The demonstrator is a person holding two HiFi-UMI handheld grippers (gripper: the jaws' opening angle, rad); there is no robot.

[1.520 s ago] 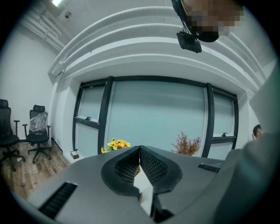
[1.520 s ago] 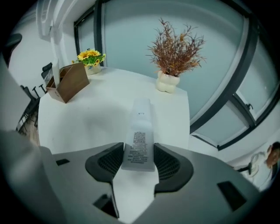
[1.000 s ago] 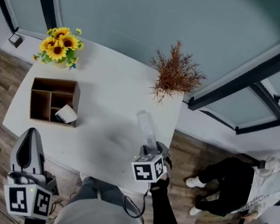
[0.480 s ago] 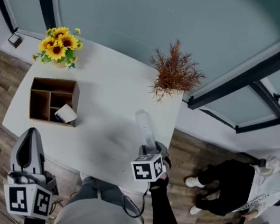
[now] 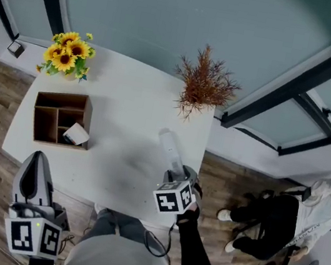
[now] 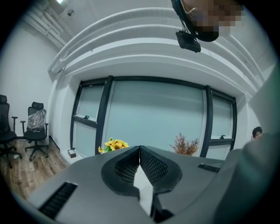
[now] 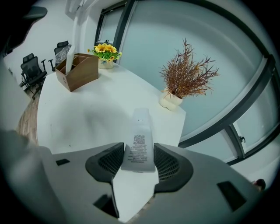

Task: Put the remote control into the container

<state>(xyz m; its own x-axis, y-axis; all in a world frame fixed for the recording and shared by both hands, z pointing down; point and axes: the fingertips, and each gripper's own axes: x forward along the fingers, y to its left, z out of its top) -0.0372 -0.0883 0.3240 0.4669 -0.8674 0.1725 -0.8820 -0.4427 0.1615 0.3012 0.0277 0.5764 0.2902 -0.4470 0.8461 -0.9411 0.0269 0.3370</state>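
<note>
My right gripper (image 7: 139, 157) clamps the near end of the remote control (image 7: 140, 131), label side up, over the white table (image 7: 92, 118). I judge it a light, stiff, smooth-cased slab, best pinched across its narrow sides. The wooden container (image 7: 81, 70) stands well apart; the left gripper (image 6: 139, 151) idles, jaws together, empty.

Sunflowers (image 5: 66, 54) at far left table (image 5: 132, 107) corner, container (image 5: 60, 118) before them, dried plant (image 5: 203, 84) at far right corner, remote control (image 5: 169, 148) by right edge

Print and a code patch on the remote control (image 7: 139, 144) are unreadably small.
</note>
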